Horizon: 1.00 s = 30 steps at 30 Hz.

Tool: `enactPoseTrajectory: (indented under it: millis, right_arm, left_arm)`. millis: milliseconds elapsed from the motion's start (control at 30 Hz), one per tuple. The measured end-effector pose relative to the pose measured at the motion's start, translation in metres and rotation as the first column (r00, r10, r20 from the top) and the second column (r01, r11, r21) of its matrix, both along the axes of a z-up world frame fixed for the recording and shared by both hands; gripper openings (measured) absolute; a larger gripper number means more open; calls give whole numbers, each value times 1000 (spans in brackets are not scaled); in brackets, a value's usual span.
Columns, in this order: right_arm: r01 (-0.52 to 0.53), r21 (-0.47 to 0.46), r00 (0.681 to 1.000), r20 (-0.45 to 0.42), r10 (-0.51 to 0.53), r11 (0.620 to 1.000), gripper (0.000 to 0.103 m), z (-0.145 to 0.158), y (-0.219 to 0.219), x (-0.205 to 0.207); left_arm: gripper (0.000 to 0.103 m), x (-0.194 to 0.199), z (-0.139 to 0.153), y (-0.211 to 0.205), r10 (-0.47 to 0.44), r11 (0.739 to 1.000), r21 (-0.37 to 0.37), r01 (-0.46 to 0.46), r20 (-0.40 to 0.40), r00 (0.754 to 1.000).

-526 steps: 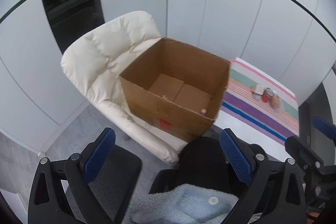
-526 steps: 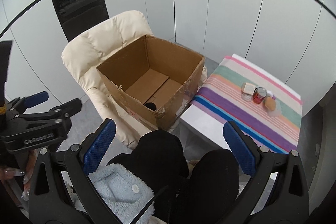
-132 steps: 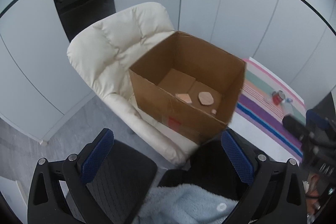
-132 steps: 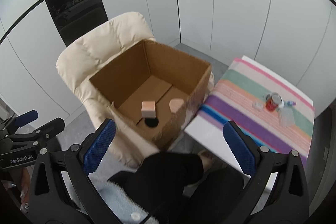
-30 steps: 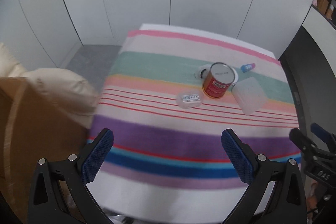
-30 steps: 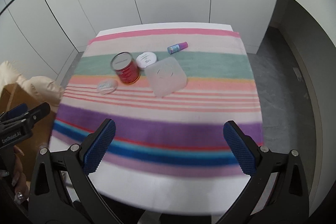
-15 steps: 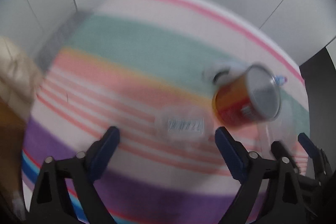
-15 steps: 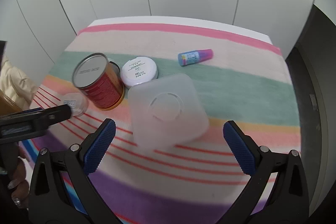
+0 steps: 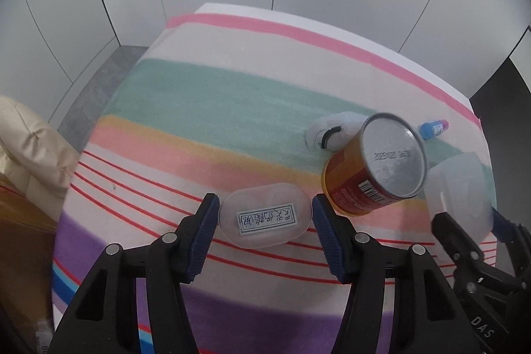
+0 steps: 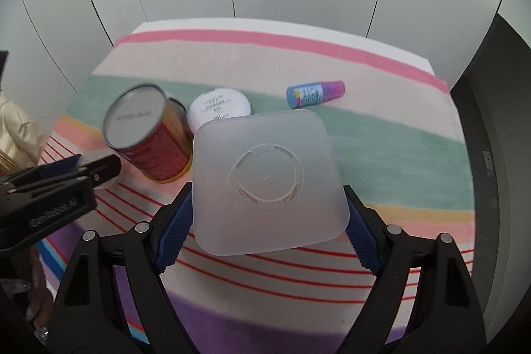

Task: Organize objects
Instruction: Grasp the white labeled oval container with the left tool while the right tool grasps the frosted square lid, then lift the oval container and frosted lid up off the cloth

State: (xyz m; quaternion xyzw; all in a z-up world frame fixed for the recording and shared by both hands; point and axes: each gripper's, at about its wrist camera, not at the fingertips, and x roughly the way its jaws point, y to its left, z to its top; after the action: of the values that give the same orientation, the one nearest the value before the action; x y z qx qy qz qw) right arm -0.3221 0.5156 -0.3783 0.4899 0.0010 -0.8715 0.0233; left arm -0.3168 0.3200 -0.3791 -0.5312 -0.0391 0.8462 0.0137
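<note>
- The small oval clear case [image 9: 265, 223] with a handwritten label on its lid lies on the striped cloth [image 9: 205, 121], just left of the red can [image 9: 371, 168]; what is inside it cannot be told.
- The square frosted box [image 10: 268, 184] sits lid-up just right of the red can [image 10: 149, 135]; its contents are hidden by the cloudy plastic.
- The red can stands upright with its silver top sealed.
- A white round jar [image 10: 219, 108] lies just behind the can, lid on, and a blue and pink tube [image 10: 315, 93] lies on its side further right of the can on the green stripe.
- The left gripper [image 9: 265, 221] has the oval case between its blue pads, narrowed to the ends of the case, touching or nearly so; a firm grip cannot be told.
- The right gripper [image 10: 268, 221] straddles the frosted box, pads at its two sides; the box hides whether they press on it.
</note>
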Motion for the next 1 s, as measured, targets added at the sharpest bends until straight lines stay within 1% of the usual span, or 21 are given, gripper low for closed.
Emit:
enactPoseTrajectory:
  millis: [133, 233, 333, 467, 533, 567, 667, 733, 767, 867, 933, 1000]
  right_arm:
    - [23, 3, 1000, -10, -22, 1000, 85, 18, 4, 6]
    - [37, -2, 999, -21, -37, 999, 85, 32, 6, 10]
    - [53, -9, 998, -39, -53, 999, 85, 52, 9, 14]
    - [74, -12, 994, -76, -75, 997, 85, 88, 13, 22]
    - [83, -21, 992, -97, -85, 996, 85, 110, 16, 27]
    - [85, -22, 991, -105, -87, 996, 85, 120, 16, 29]
    - [94, -14, 987, -133, -95, 996, 85, 157, 17, 38]
    - [94, -44, 984, -147, -100, 995, 85, 185, 20, 46]
    - [96, -56, 982, -159, -104, 994, 85, 200, 22, 52]
    - [105, -48, 973, -204, -112, 993, 85, 243, 23, 68]
    - [110, -41, 967, -227, -116, 993, 85, 270, 23, 79]
    - [113, -40, 963, -242, -120, 993, 85, 290, 22, 87]
  left_arm:
    - [59, 2, 17, 2, -7, 1000, -7, 7, -22, 1000]
    - [59, 4, 36, 3, -14, 1000, -6, 14, -44, 999]
    - [59, 8, 64, 6, -19, 1000, -6, 19, -81, 997]
    - [59, 8, 104, 12, -21, 1000, 5, 21, -117, 993]
    - [59, 10, 135, 17, -34, 999, 13, 37, -158, 987]
    - [59, 10, 146, 17, -38, 999, 14, 41, -172, 984]
    - [59, 20, 193, 24, -67, 997, 8, 71, -230, 971]
    - [59, 28, 226, 25, -84, 996, -2, 87, -266, 960]
    - [59, 30, 235, 24, -87, 996, -1, 90, -276, 957]
    - [59, 43, 276, 21, -95, 995, -3, 99, -307, 947]
    - [59, 50, 292, 21, -109, 994, -12, 111, -320, 941]
    - [59, 60, 310, 22, -125, 992, -34, 120, -332, 935]
